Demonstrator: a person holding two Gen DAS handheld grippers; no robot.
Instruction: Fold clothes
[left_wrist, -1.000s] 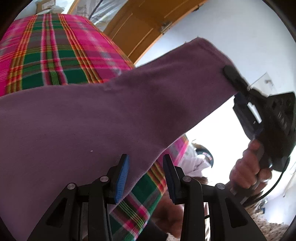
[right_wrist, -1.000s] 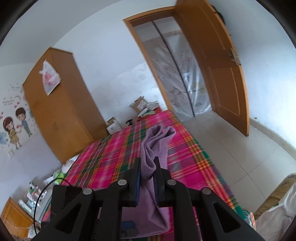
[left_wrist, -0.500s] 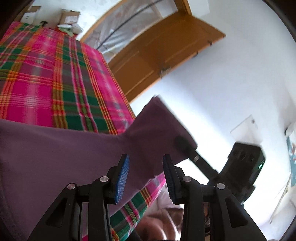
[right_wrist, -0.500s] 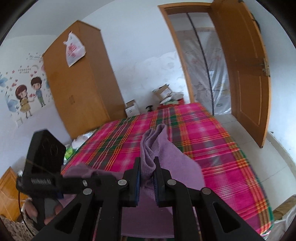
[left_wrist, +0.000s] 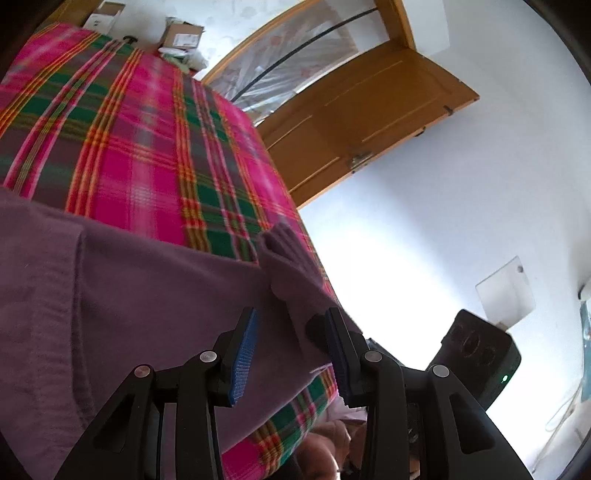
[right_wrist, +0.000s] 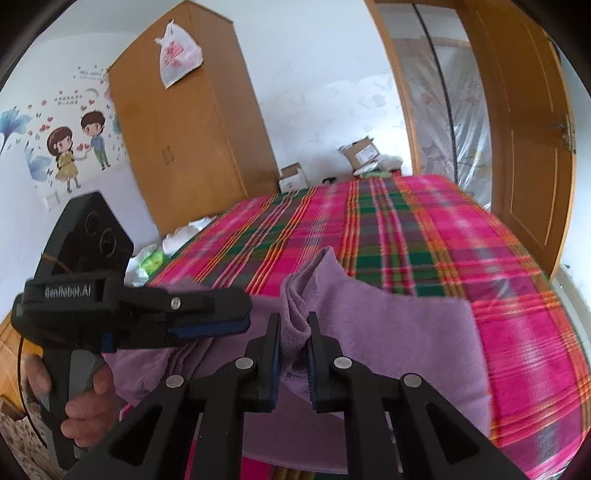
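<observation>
Purple fleece garment (right_wrist: 388, 332) lies spread across the near part of a bed covered in a pink, green and orange plaid blanket (right_wrist: 424, 236); one bunched fold of it rises as a peak between the fingers of the right gripper (right_wrist: 293, 338), whose jaws are pressed close together on that fold — the cloth is pinched, not loose. In the left wrist view the same garment (left_wrist: 147, 295) fills the lower left, with the plaid blanket (left_wrist: 140, 155) showing beyond it; a folded corner stands up just past the fingertips. The left gripper (left_wrist: 291, 332) has its jaws standing apart, blue pads visible on the inner faces; the fabric lies under and behind them, and no pad presses on it. In the right wrist view the left gripper (right_wrist: 225, 321) is seen side-on at the left, reaching over the garment's left edge, gripped by a hand (right_wrist: 85, 402) at its handle. The right gripper's black body (left_wrist: 476, 354) appears at the lower right of the left wrist view, a green light lit on it.

Surroundings: a wooden wardrobe (right_wrist: 192, 122) stands beyond the bed's far left corner, with a white plastic bag (right_wrist: 179, 55) hanging on it; an open wooden door (right_wrist: 528, 122) is at the right; cardboard boxes (right_wrist: 360, 151) sit past the bed's far end; cartoon wall stickers (right_wrist: 79, 147) mark the left wall.
</observation>
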